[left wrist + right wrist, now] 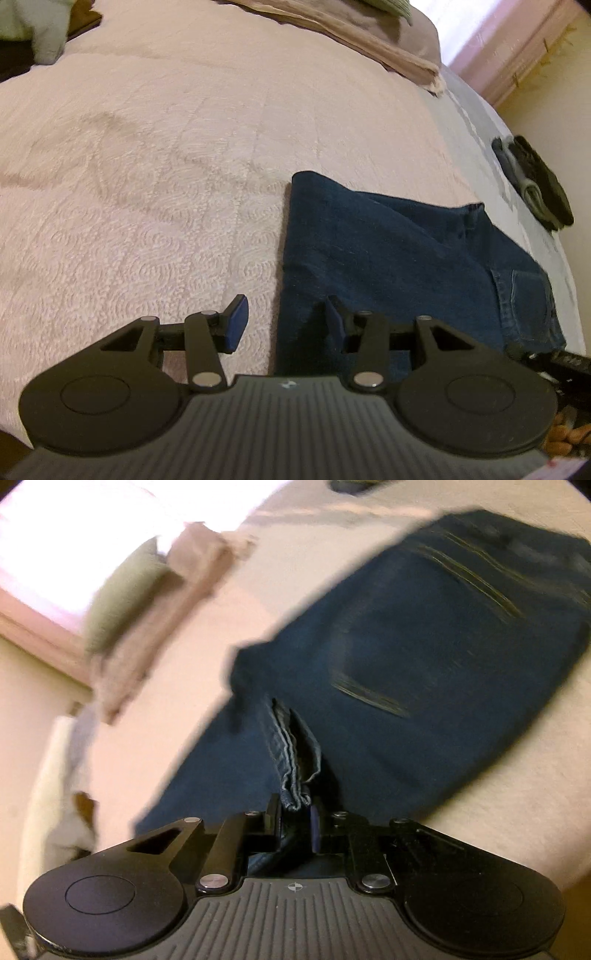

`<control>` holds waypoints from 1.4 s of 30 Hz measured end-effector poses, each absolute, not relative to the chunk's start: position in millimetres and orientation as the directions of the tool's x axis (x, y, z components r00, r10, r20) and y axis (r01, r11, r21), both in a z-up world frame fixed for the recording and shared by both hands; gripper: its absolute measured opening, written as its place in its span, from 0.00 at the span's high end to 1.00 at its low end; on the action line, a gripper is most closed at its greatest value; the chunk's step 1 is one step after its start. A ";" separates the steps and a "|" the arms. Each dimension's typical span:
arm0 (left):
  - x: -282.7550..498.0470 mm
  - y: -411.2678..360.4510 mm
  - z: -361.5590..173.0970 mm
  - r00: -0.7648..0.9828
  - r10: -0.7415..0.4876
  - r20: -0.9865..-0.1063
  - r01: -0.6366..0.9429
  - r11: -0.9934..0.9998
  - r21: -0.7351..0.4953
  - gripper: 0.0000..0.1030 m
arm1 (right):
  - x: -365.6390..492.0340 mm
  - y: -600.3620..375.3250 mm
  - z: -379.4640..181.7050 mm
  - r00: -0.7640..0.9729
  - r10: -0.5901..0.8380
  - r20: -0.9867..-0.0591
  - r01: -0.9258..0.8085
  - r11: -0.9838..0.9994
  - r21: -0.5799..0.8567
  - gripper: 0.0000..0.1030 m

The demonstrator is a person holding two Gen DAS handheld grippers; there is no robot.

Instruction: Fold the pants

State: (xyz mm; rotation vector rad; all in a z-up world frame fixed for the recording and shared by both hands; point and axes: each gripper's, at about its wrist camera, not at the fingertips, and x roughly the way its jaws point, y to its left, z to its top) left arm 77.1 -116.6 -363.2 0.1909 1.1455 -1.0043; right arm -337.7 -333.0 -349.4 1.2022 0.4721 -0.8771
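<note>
My left fingers (286, 323) stand apart with nothing between them, hanging over the near edge of the bed. The left pad (236, 325) is over the pale quilted bedspread (166, 166); the right pad (334, 325) is over the dark blue jeans (388, 251). The straight folded edge of the jeans runs away from me right through the gap, so I straddle that edge without gripping it. The jeans lie flat on the bedspread, spreading to the right, with a back pocket (524, 291) showing toward the bed's right side. Farther right, well apart from the jeans, a dark bundle of cloth (535, 184) with a grey strip sits on a lighter sheet. At the head of the bed lies a tan folded blanket (369, 40), and beside it a green pillow (391, 5). Nothing lies between my left fingers and the denim.

Seen from the right wrist, the picture is blurred. My right fingers (295, 818) are clenched on a bunched, stitched hem of the jeans (424, 657), the seam rising straight out from between the pads. The rest of the denim fans away up and to the right across the bedspread (517, 794), its yellow pocket stitching (476, 579) smeared. To the left are the green pillow (118, 590) and the tan blanket (155, 638), well clear of the grip.
</note>
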 end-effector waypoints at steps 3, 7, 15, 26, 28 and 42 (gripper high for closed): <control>73.5 -120.5 -364.3 0.055 -0.554 -0.831 0.763 0.560 -0.323 0.63 | -326.7 -338.7 -348.9 0.596 -0.358 -0.719 0.795 0.137 0.590 0.89; 69.9 -121.2 -364.0 0.068 -0.539 -0.840 0.787 0.547 -0.287 0.63 | -316.2 -337.8 -349.9 0.533 -0.335 -0.777 0.846 0.187 0.499 0.88; 66.5 -138.3 -338.7 0.154 -0.558 -0.815 0.852 0.493 -0.176 0.70 | -298.8 -340.2 -311.2 0.437 -0.453 -0.777 0.892 0.329 0.310 0.73; 67.7 -224.9 -373.6 0.187 -0.550 -0.814 0.918 0.393 -0.055 0.85 | -230.7 -390.4 -363.1 0.442 -0.388 -0.809 0.829 0.521 0.203 0.78; 74.3 -231.5 -372.4 0.205 -0.532 -0.821 0.911 0.410 -0.038 0.86 | -234.7 -386.7 -354.0 0.438 -0.394 -0.808 0.830 0.522 0.195 0.78; 4.4 -147.7 -361.4 0.156 -0.414 -0.897 0.880 0.470 -0.065 0.84 | -257.8 -308.9 -345.3 0.395 -0.249 -0.884 0.769 0.616 0.170 0.78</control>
